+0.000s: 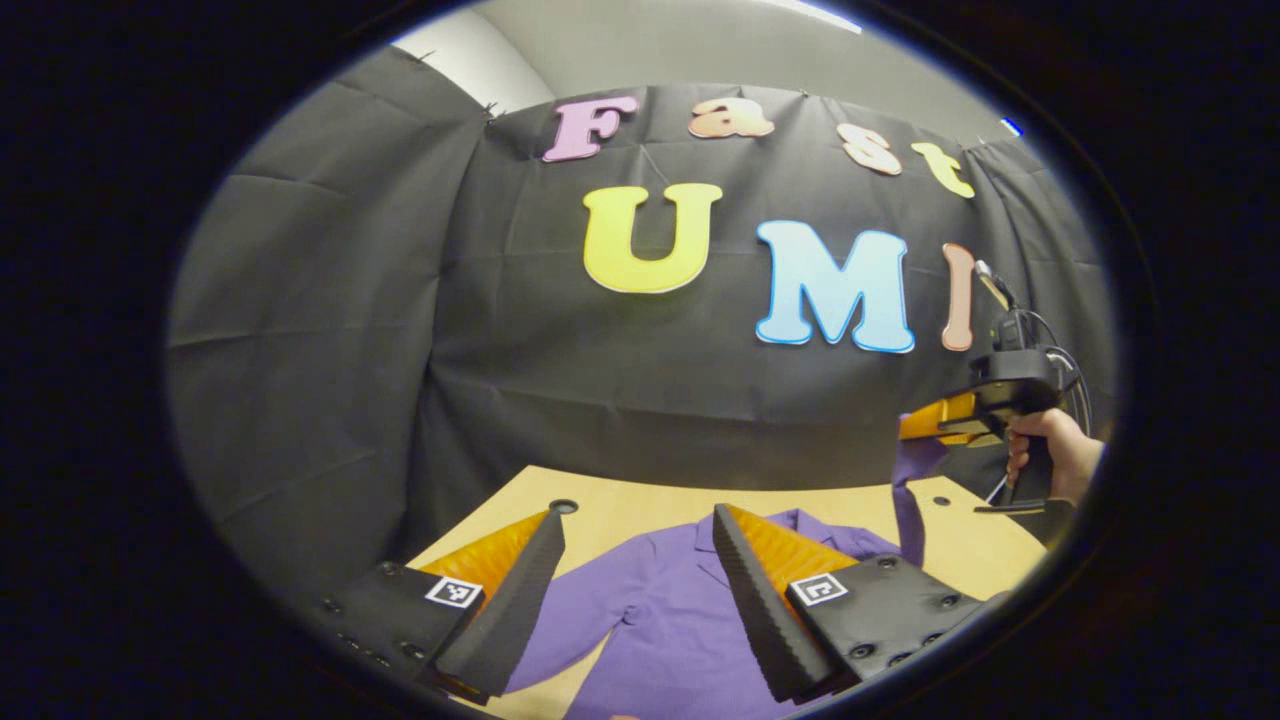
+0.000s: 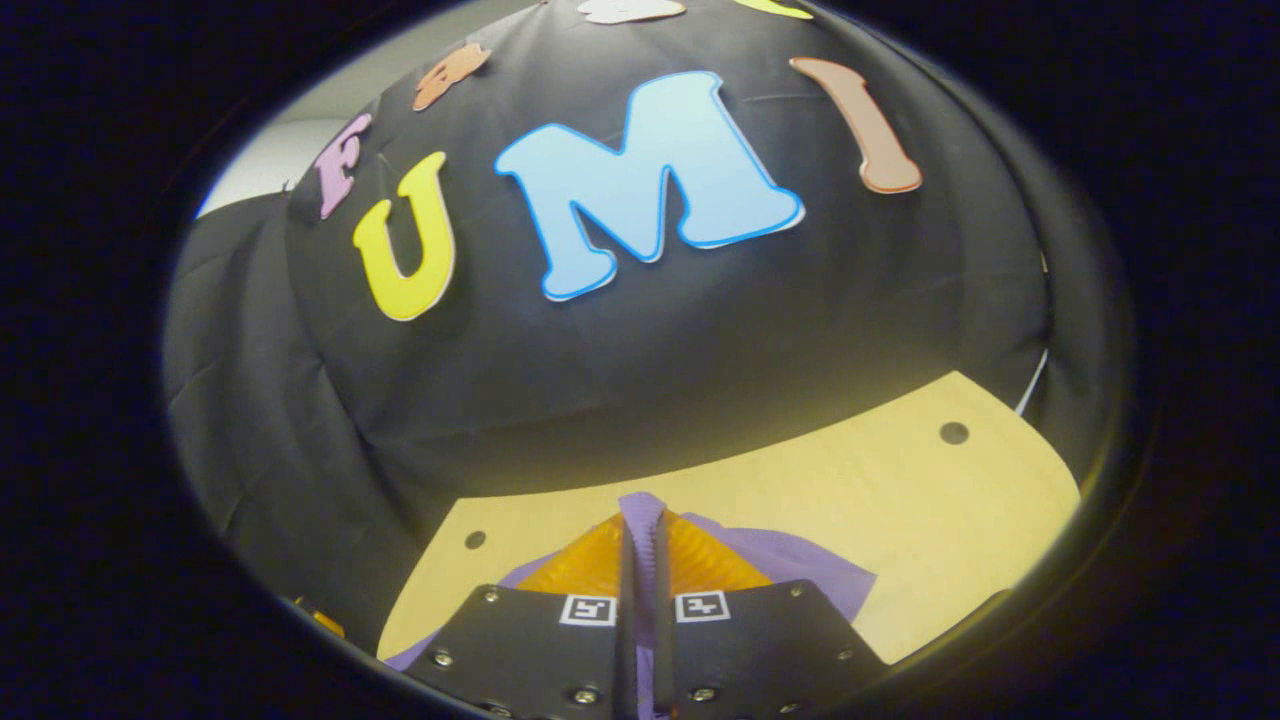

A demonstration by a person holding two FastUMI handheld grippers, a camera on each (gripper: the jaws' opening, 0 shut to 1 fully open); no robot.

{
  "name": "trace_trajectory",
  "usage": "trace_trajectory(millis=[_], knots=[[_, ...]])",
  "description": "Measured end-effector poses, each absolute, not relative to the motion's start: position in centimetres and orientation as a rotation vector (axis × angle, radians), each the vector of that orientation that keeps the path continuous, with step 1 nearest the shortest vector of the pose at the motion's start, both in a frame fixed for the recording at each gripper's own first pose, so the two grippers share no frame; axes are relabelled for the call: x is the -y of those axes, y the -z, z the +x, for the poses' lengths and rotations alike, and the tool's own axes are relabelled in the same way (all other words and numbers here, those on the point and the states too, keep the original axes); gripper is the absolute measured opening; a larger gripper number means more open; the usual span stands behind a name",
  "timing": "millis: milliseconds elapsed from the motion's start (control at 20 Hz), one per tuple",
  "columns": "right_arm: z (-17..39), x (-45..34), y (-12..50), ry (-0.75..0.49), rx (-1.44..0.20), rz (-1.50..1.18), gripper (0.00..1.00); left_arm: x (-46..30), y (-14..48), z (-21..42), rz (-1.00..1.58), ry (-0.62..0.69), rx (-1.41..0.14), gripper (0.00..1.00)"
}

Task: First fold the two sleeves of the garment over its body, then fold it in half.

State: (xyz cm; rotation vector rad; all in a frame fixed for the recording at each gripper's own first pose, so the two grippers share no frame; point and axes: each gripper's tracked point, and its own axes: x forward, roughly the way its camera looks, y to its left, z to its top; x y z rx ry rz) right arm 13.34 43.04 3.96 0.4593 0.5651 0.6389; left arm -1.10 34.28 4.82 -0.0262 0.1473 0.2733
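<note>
Lying flat on the wooden table (image 1: pixel 620 505), my purple shirt (image 1: pixel 670 620) points its collar toward the booth wall. My left gripper (image 1: pixel 635 600) gapes wide above it; my right gripper (image 2: pixel 640 560) pinches one lifted sleeve (image 1: pixel 912 500).

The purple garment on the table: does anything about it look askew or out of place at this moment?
One sleeve of the purple garment is lifted off the wooden table, pinched by the right gripper. That fits the fold. The left gripper is open above the body. Nothing looks damaged.
</note>
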Motion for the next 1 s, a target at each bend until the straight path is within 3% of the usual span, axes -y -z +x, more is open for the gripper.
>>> trace_trajectory(millis=[350,600,750,800,850,900,1000], knots=[[8.8,-54.1,-1.2,-0.843,-0.598,0.306,0.07,-36.5,-2.5,-3.2,-0.035,-0.326,-0.191,0.93],[6.7,-58.5,2.9,-0.881,-0.691,0.217,0.07,-38.2,-2.2,-4.5,-0.037,-0.367,-0.193,0.93],[5.5,-59.6,5.1,-0.885,-0.745,0.185,0.13,-39.1,-2.2,-5.2,-0.036,-0.389,-0.193,0.93],[5.2,-59.9,5.5,-0.892,-0.750,0.178,0.19,-39.3,-2.1,-5.3,-0.037,-0.396,-0.192,0.94],[4.9,-60.0,5.6,-0.893,-0.751,0.172,0.32,-39.7,-2.0,-5.4,-0.039,-0.401,-0.192,0.94],[4.7,-60.0,5.4,-0.892,-0.747,0.164,0.39,-39.8,-2.0,-5.5,-0.042,-0.407,-0.192,0.93],[4.8,-59.9,5.1,-0.877,-0.726,0.148,0.74,-40.1,-1.8,-5.6,-0.048,-0.415,-0.192,0.93]])
